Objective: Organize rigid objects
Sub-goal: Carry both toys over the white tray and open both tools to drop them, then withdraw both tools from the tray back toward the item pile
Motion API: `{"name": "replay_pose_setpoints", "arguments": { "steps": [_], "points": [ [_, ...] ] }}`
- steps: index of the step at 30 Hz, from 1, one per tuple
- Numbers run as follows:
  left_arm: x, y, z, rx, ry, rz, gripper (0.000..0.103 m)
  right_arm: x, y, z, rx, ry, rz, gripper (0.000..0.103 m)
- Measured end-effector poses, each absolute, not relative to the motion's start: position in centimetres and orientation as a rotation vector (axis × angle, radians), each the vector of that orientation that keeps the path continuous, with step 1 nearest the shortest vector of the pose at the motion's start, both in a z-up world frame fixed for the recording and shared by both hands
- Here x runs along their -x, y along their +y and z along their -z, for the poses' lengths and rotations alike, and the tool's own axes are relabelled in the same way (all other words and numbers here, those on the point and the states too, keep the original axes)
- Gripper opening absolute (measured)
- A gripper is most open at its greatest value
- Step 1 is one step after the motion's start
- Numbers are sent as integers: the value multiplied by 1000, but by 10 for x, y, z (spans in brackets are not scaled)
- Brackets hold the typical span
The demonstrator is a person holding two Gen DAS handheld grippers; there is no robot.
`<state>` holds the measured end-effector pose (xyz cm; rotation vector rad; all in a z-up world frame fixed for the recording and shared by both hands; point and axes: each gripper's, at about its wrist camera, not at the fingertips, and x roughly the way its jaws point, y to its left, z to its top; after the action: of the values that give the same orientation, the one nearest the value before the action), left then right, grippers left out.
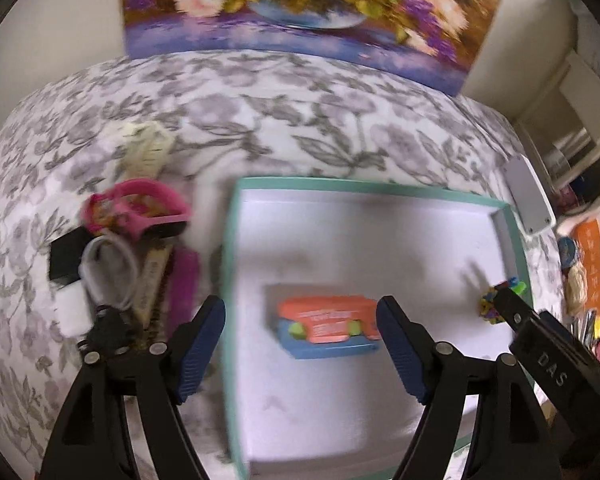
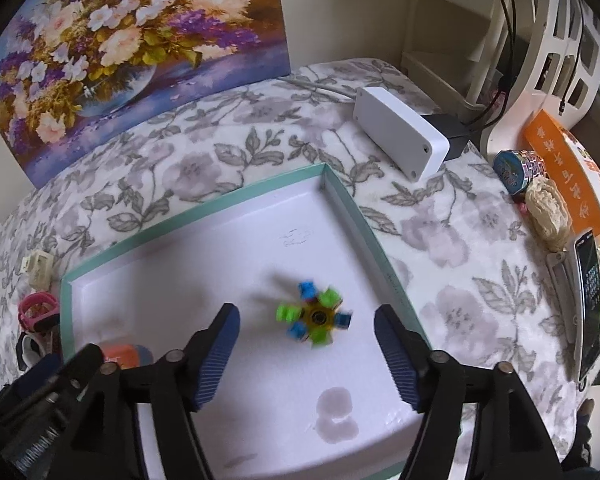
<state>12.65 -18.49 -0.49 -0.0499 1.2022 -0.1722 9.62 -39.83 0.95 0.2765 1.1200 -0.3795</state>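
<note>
Left wrist view: a floral grey-and-white cloth (image 1: pixel 300 120) covers the surface, and a flower painting (image 1: pixel 300 0) leans against the wall behind it. A shallow white tray with a teal rim (image 1: pixel 364 186) lies on the cloth. Left of the tray, outside it, sits a blurred heap: a pink strap-like item (image 1: pixel 140 208), a grey loop (image 1: pixel 110 272), a magenta comb-like piece (image 1: pixel 184 284), a cream ruler (image 1: pixel 148 148) and a small black block (image 1: pixel 66 260). A white box (image 1: pixel 528 196) lies past the tray's far right corner. Inside the tray rests an orange and blue toy block (image 1: pixel 328 326), its long axis running left to right across the view, lying flat. The left gripper (image 1: pixel 300 344) hangs above it with its blue-padded fingers spread wide, one finger over the tray's left rim, holding nothing.

In the right wrist view, the same tray (image 2: pixel 188 208) holds a spinner toy (image 2: pixel 316 316) with green and blue tips round a yellow hub (its arms radiate evenly, so it has no single long axis), lying near the tray's right wall. The right gripper (image 2: pixel 306 344) hovers just short of it, fingers wide apart and empty. The left gripper's black frame crosses the lower left corner. On the right stand an orange box (image 2: pixel 568 176), a round tin (image 2: pixel 516 168) and a phone (image 2: pixel 590 304).
</note>
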Motion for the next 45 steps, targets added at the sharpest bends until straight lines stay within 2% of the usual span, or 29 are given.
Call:
{"name": "replay_pose_setpoints", "arguments": {
  "steps": [2,3,4,5,11,15,25,45],
  "points": [
    [-126,-174,5,65,1204,146,80,-94,-394,-9,-273,1127,382,82],
    [-126,-167,6,77,1207,125,84,-93,-392,-9,-269,1131,380,83],
    [-126,-160,7,86,1211,109,93,-92,-388,-8,-264,1137,375,85],
    [-125,-156,8,93,1210,97,95,-91,-386,-8,-258,1141,372,86],
    [-119,-122,8,147,1203,32,96,-82,-366,-8,-231,1150,348,103],
    [-114,-104,1,150,1172,-12,102,-75,-356,-10,-236,1154,337,103],
    [-98,-53,-20,212,1112,-103,102,-63,-319,-26,-187,1140,294,103],
    [-70,3,-11,271,1198,-173,102,-50,-230,-24,-155,1197,131,103]
  ]
}}
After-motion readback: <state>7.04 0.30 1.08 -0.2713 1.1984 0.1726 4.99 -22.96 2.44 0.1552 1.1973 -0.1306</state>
